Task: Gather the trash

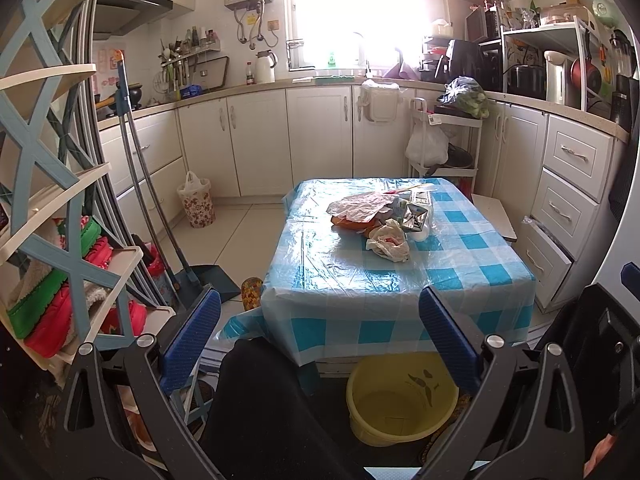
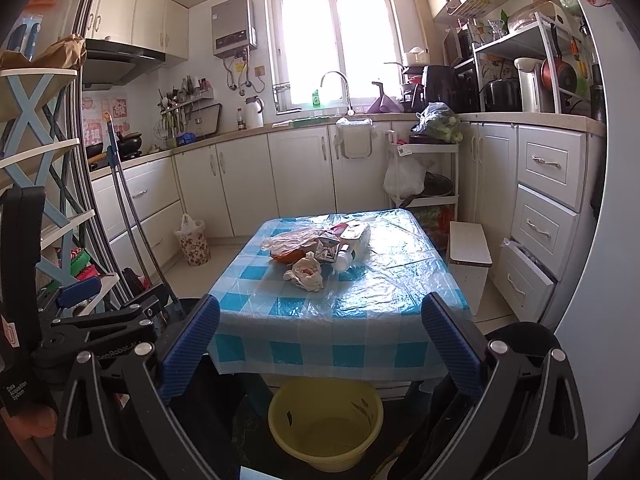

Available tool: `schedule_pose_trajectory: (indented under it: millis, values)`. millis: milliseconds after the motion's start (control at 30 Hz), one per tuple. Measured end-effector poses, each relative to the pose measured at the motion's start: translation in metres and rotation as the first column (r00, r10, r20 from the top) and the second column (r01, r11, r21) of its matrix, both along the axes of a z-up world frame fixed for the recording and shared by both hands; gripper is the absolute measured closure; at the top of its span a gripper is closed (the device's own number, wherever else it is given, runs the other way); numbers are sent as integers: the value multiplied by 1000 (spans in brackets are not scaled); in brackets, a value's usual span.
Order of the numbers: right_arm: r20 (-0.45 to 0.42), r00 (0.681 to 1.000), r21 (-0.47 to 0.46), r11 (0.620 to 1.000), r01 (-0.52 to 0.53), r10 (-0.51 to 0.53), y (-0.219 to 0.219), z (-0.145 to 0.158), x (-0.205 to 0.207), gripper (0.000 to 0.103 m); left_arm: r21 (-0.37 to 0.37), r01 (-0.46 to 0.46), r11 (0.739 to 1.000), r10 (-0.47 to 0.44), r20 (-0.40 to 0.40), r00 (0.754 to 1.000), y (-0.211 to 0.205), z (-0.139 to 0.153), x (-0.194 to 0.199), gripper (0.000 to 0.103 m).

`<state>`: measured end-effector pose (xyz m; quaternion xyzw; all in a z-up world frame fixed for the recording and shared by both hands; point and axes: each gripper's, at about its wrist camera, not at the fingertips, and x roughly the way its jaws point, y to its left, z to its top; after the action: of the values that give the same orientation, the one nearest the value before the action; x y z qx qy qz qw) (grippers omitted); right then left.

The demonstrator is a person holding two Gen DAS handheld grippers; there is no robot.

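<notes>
A kitchen surface (image 2: pixel 360 300) with a trash pile (image 2: pixel 316 250) on it.
Both grippers, left (image 1: pixel 320 340) and right (image 2: pixel 320 344), hung back from it, jaws wide apart and holding nothing.

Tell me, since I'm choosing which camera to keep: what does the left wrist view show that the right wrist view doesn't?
Only the left wrist view shows the green and red slippers clearly, piled on the shoe rack, and the blue dustpan.

Only the right wrist view shows the sink tap, the ceiling tiles, the white stool whole, and the left tool at its left edge.

Both show the checked table with the trash pile, the yellow basin beneath it, and the floral bin.
</notes>
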<state>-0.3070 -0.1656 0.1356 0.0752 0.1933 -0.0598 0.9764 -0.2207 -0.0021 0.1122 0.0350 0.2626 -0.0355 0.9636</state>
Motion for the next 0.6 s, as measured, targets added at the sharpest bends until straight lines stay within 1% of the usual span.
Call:
schedule_pose_trajectory:
  millis: [600]
  values:
    - [4, 1000, -1, 1000, -6, 6, -1, -2, 0, 6, 1, -1, 1000, 1, 1, 1000, -2, -1, 0, 7]
